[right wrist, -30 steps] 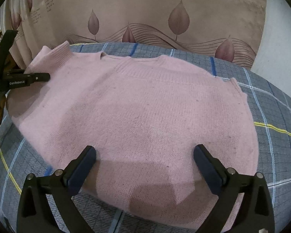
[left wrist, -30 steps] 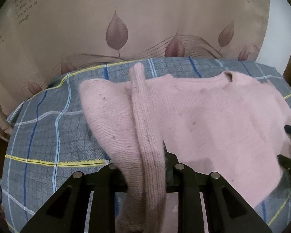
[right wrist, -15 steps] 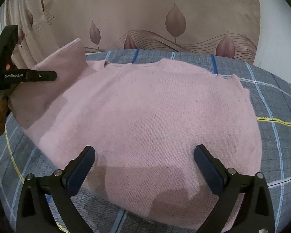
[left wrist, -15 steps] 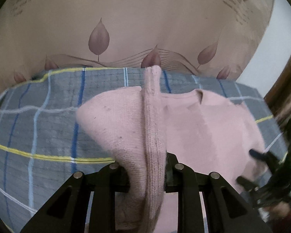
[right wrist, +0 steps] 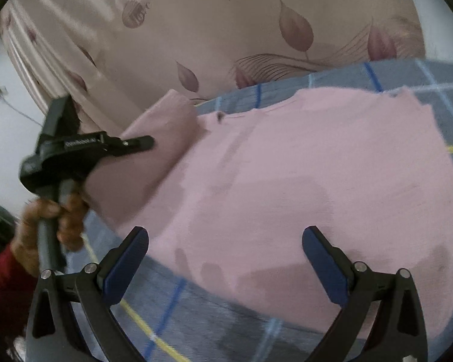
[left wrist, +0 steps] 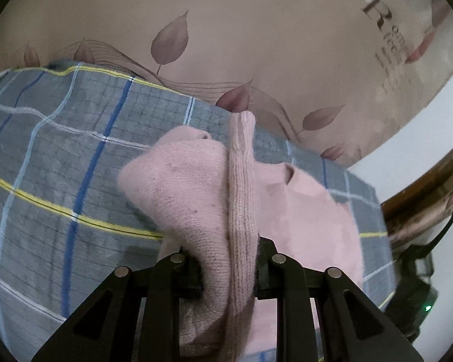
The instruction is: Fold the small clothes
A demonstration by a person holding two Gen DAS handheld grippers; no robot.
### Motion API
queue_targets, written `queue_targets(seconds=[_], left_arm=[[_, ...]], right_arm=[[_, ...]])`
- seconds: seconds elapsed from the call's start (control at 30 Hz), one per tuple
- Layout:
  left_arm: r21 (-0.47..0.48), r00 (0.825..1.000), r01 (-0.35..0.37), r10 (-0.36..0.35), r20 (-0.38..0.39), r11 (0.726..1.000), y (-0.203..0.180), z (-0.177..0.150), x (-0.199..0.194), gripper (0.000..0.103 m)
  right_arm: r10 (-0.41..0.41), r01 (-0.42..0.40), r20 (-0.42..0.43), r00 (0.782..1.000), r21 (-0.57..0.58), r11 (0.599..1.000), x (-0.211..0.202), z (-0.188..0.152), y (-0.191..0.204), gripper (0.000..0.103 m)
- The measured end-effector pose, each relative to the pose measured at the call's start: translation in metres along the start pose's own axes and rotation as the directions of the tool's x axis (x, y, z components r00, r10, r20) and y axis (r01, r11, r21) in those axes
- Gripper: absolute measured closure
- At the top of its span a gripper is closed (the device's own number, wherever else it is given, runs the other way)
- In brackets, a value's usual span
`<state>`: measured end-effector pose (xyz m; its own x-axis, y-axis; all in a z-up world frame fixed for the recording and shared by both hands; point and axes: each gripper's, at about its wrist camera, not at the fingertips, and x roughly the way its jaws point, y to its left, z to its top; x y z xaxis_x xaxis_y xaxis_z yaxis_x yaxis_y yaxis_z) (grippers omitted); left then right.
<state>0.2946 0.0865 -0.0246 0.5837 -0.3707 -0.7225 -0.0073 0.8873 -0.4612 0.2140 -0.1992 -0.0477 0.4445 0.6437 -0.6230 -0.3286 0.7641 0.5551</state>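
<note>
Sleeve (left wrist: pixel 241 211) lifted higher, left claw (left wrist: pixel 228 274) gripping it, right claw (right wrist: pixel 225 259) spread, empty.

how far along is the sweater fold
Early. Done: the pink sweater lies spread on the plaid blanket. In hand: the left gripper is shut on its sleeve, lifted toward the body. Left: laying it down and every other fold; the right gripper is open.
</note>
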Motion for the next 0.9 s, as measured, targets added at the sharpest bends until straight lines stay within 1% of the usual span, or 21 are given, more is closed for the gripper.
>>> queue_targets(seconds=[0.1,0.2,0.4,0.57,0.67,0.8,0.9], left_arm=[[-0.019,0.999,0.024,-0.023,0.026,1.0,-0.01,0.0,0.0,0.081],[-0.056,0.997,0.071,-0.069,0.037,0.996,-0.024,-0.002,0.005,0.081],[-0.101,0.987,0.157,-0.153,0.044,0.982,-0.058,-0.004,0.026,0.081],[-0.117,0.976,0.219,-0.218,0.018,0.969,-0.09,-0.011,0.05,0.081],[-0.116,0.972,0.233,-0.235,-0.002,0.966,-0.107,-0.017,0.065,0.081],[-0.132,0.967,0.25,-0.255,-0.023,0.959,-0.122,-0.023,0.083,0.081],[-0.133,0.95,0.3,-0.308,-0.045,0.945,-0.132,-0.028,0.093,0.08]], right_arm=[[0.066,-0.068,0.023,0.998,0.07,0.995,-0.004,-0.001,-0.007,0.002],[0.084,-0.089,0.051,0.995,0.125,0.988,-0.012,-0.003,-0.018,0.002],[0.127,-0.145,0.105,0.986,0.186,0.972,-0.025,0.0,-0.038,0.002],[0.126,-0.147,0.121,0.985,0.185,0.972,-0.033,-0.003,-0.049,0.002],[0.138,-0.159,0.125,0.983,0.182,0.97,-0.034,-0.004,-0.053,0.002],[0.17,-0.194,0.141,0.975,0.18,0.964,-0.035,-0.003,-0.058,0.002],[0.2,-0.226,0.157,0.967,0.178,0.958,-0.038,-0.006,-0.062,0.002]])
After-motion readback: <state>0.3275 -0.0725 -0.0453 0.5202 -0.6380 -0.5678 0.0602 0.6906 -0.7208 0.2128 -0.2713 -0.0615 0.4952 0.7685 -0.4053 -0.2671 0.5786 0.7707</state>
